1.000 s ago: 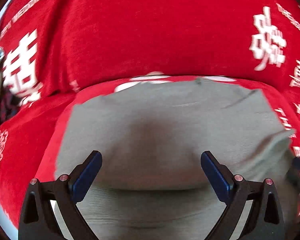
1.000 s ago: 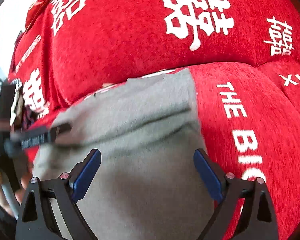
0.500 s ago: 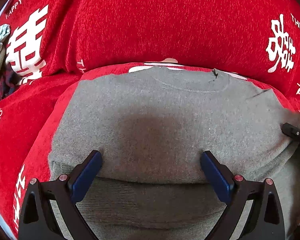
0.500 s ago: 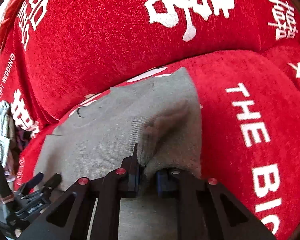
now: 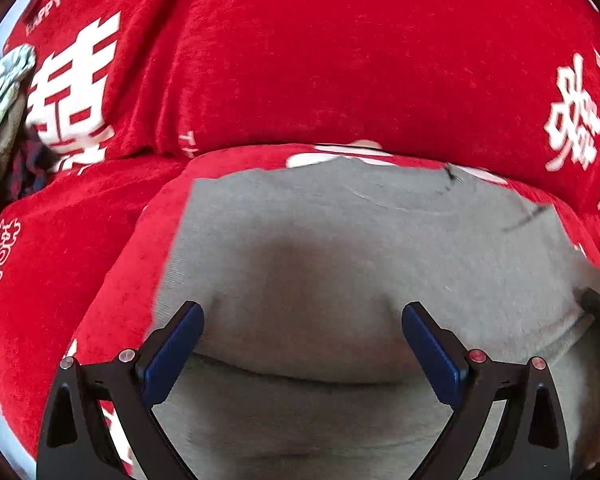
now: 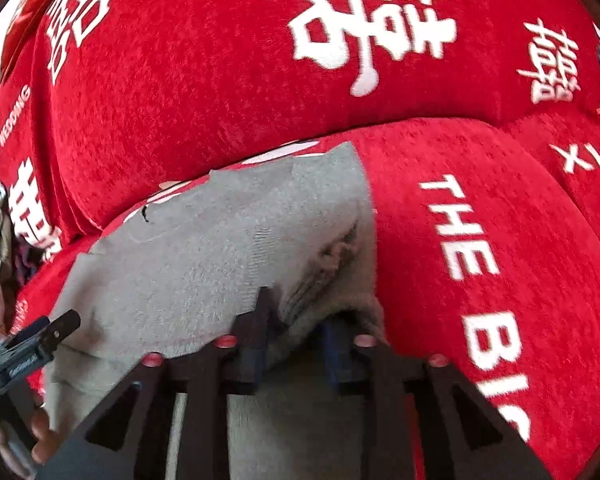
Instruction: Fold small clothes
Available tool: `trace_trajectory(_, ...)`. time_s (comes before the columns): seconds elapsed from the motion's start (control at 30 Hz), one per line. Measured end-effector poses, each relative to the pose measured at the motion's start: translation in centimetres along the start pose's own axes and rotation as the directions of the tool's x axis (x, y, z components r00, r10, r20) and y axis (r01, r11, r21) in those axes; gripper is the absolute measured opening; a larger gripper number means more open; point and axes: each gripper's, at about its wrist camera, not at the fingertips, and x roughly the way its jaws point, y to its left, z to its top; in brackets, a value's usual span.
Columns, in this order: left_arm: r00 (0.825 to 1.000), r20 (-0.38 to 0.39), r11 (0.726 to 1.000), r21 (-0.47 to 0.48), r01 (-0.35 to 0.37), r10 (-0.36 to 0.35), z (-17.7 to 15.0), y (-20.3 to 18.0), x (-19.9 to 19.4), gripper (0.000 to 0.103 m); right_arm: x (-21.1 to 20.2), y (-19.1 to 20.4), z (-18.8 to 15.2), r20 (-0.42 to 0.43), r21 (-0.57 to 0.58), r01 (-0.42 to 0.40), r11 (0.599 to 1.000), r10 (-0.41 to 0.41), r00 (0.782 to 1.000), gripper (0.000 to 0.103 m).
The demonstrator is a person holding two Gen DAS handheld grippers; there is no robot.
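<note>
A grey knit garment [image 5: 340, 248] lies on the red sofa seat [image 5: 40, 280], its near part folded over so that a fold edge runs across between my left fingers. My left gripper [image 5: 302, 320] hovers open over that fold with nothing pinched. In the right wrist view the garment [image 6: 204, 264] has its right edge bunched up between the jaws of my right gripper [image 6: 298, 316]. Those jaws are opening, with the cloth still filling the gap and touching both pads. The left gripper's tip [image 6: 56, 332] shows at the left edge, and a hand [image 6: 40, 436] sits below it.
The red cover with white characters drapes the sofa backrest [image 5: 300, 60] just behind the garment. Its seat [image 6: 480, 240] stretches away to the right. A pile of other clothes [image 5: 0, 92] sits at the far left end.
My right gripper went from wide open to shut on the garment's right edge, and its jaws now stand a little wider. The left gripper stayed open and shifted slightly over the cloth.
</note>
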Motion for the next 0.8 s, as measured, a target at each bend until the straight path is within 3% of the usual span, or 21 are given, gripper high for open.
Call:
trace_trajectory(0.07,1.000,-0.012,1.000,-0.016,-0.013,0.013,0.4,0.7,0.5,0.100,-1.2,-0.6,0.0,0.018,0.025,-0.016,1.000,0.016,1.000,0.033)
trace_trajectory(0.13,0.999,-0.039,0.999,-0.027,-0.029,0.028,0.6,1.1,1.5,0.100,-2.2,0.0,-0.3,0.046,0.008,0.017,1.000,-0.018,0.999,0.037)
trace_trajectory(0.2,0.998,-0.059,0.999,-0.031,-0.036,0.034,0.5,1.3,2.3,0.100,-2.7,1.3,-0.5,0.062,-0.043,0.064,0.997,-0.061,0.996,0.052)
trace_trajectory(0.33,0.997,-0.068,0.999,-0.018,-0.038,0.036,-0.1,1.5,2.8,0.100,-3.5,2.1,-1.4,0.022,-0.007,0.015,1.000,-0.015,1.000,0.054)
trace_trajectory(0.4,0.998,-0.062,0.999,-0.028,-0.027,0.025,0.4,1.5,2.5,0.100,-3.8,3.1,-1.6,0.046,-0.070,0.007,0.997,-0.004,0.999,0.054)
trace_trajectory(0.5,0.998,-0.058,0.999,-0.026,-0.023,0.021,1.2,1.1,2.5,0.100,-2.4,4.9,-0.3,0.055,-0.184,0.057,0.981,-0.047,0.997,0.054)
trace_trajectory(0.57,0.997,-0.079,1.000,-0.019,-0.015,0.014,1.6,0.9,3.2,0.100,-0.1,4.9,0.8,0.010,-0.185,0.049,0.982,-0.048,0.999,0.054)
trace_trajectory(0.67,0.991,-0.132,0.999,-0.028,-0.019,0.015,2.0,1.6,5.2,0.103,3.7,3.6,1.5,-0.084,-0.178,0.113,0.978,-0.129,0.988,0.053)
trace_trajectory(0.8,0.990,-0.142,0.999,-0.028,-0.019,0.015,2.7,2.2,6.2,0.103,4.3,3.8,1.6,-0.028,-0.240,0.165,0.957,-0.176,0.984,0.056)
